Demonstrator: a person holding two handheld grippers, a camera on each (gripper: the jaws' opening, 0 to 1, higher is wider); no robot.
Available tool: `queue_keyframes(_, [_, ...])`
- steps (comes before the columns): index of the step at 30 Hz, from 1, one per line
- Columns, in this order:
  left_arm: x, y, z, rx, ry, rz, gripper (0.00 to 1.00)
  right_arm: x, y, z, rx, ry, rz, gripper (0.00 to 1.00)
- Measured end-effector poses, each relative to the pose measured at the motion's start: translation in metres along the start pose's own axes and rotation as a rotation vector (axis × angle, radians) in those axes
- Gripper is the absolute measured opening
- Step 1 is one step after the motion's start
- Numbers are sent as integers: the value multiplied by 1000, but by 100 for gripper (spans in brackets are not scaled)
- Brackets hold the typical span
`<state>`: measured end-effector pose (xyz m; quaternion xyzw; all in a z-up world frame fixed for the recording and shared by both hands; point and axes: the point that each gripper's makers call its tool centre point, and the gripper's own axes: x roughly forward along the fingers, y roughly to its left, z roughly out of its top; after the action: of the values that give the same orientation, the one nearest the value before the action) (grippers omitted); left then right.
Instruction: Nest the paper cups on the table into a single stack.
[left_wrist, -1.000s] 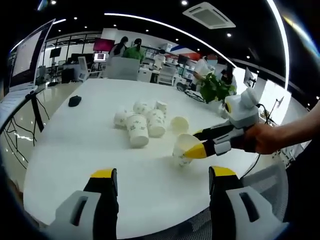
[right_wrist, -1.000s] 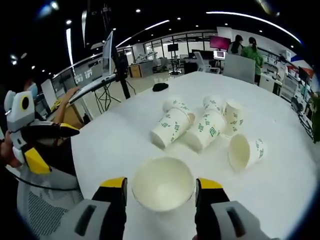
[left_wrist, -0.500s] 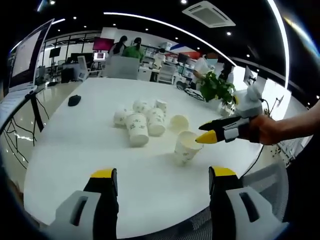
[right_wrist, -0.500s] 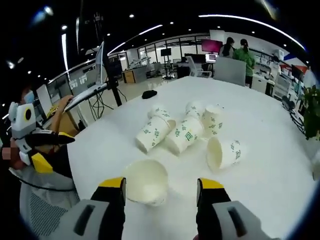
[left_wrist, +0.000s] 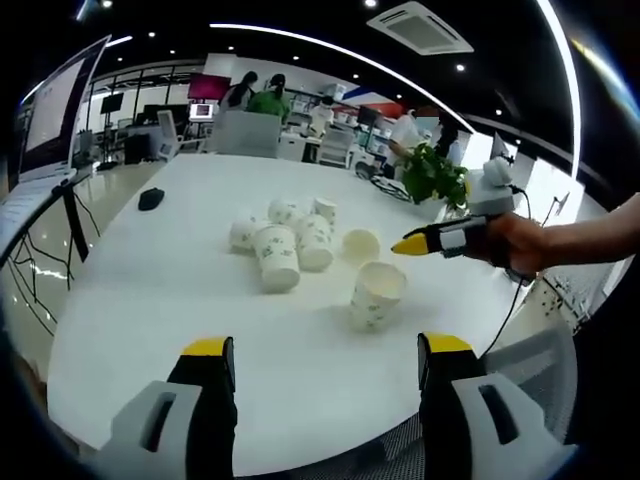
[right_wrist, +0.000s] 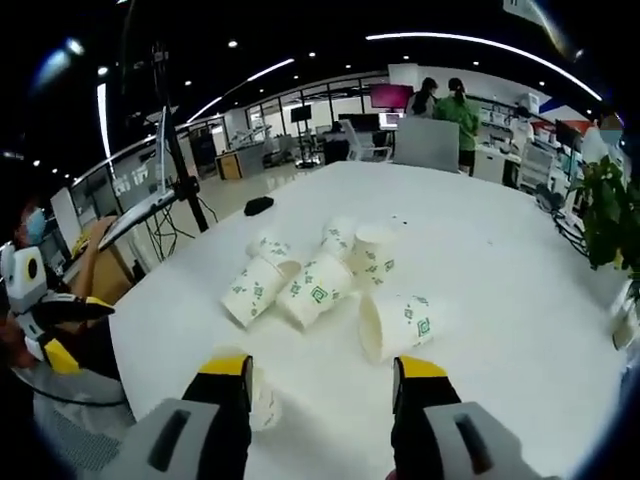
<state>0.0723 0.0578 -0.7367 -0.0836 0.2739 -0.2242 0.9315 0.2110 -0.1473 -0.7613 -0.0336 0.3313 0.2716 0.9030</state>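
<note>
- While the left gripper (left_wrist: 325, 365) hangs low over the near edge of the white table (left_wrist: 150, 290), its two yellow-tipped jaws stand spread with only bare tabletop between them.
- Ahead of those jaws and a little right, an upright paper cup (left_wrist: 376, 295) stands on the table, mouth up, apart from both jaws.
- Beyond that cup, the right gripper (left_wrist: 400, 246) reaches in from the right in the left gripper view, held in a person's hand (left_wrist: 510, 243); from this side it cannot be told whether its yellow tips are parted.
- In the right gripper view, the right gripper (right_wrist: 322, 370) shows its own jaws wide apart and holding nothing, and the upright cup (right_wrist: 262, 398) sits low beside the left jaw, partly hidden by it.
- Farther out lies a cup on its side (right_wrist: 396, 326), mouth towards the camera, alone on the table.
- Behind it, a cluster of paper cups (right_wrist: 300, 281) with green print lies tipped over, touching one another near the table's middle.
- A small dark object (right_wrist: 258, 205) rests near the far edge of the table.
- At the left rim of the right gripper view, the left gripper (right_wrist: 70, 330) appears, its yellow tips spread.
- A potted plant (left_wrist: 434, 176) stands past the table's right side.
- People stand in the office background.
</note>
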Motion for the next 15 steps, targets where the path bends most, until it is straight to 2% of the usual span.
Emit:
queue_keyframes(4, [1,1,-1,-5,1,0,74,4,-11,-2,-19,27,-60,55])
queue_keyframes(7, [1,1,-1,-7,3,0,74,17,-23,-2,-35,44,-100,54])
queue_keyframes(10, [1,2,-2,-10,4,2,74,19,-32,1,-101,70,-156,50])
queue_keyframes(15, [0,4,-1,-21,1,7,74,29,-39,6,-121,79,-183,44])
